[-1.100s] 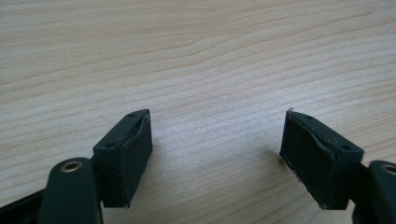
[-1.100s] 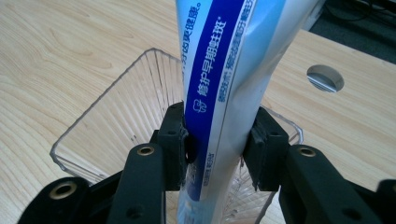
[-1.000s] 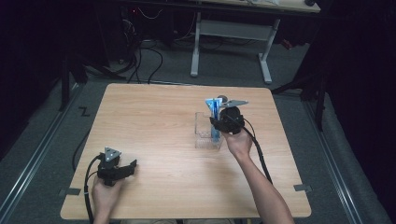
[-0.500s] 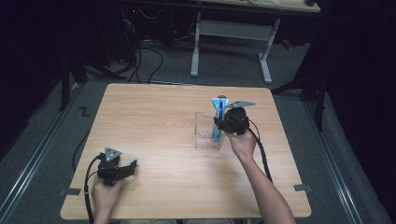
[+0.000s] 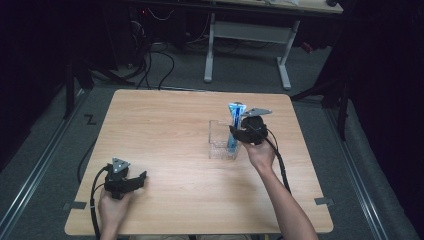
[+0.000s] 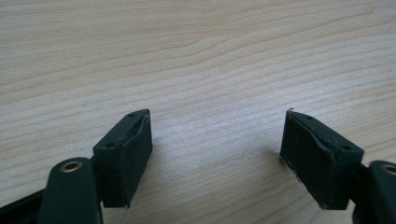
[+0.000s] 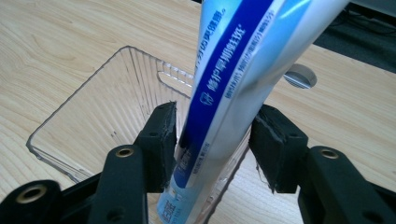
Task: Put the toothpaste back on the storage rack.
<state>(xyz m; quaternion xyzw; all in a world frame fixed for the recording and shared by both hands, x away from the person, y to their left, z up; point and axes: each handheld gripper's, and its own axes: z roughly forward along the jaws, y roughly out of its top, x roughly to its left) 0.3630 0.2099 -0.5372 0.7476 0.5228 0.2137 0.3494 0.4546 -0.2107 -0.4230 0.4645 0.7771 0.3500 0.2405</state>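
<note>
A blue and white toothpaste tube (image 5: 234, 124) stands nearly upright in a clear plastic bin (image 5: 218, 138) right of the table's middle. My right gripper (image 5: 236, 134) is shut on the toothpaste tube (image 7: 229, 84), its jaws pressing the tube's lower part just above the bin's (image 7: 93, 107) rim. The tube's bottom end reaches down inside the bin. My left gripper (image 5: 140, 179) rests low at the table's front left, open, with bare wood between its jaws (image 6: 217, 140).
The wooden table (image 5: 165, 125) carries nothing else apart from a small round silvery disc (image 7: 299, 76) beyond the bin. Cables trail from both grippers over the front edge. A white-legged desk (image 5: 245, 35) stands on the floor behind the table.
My right gripper has shifted slightly right and lower with the tube, bringing it down into the bin. The left gripper has stayed still.
</note>
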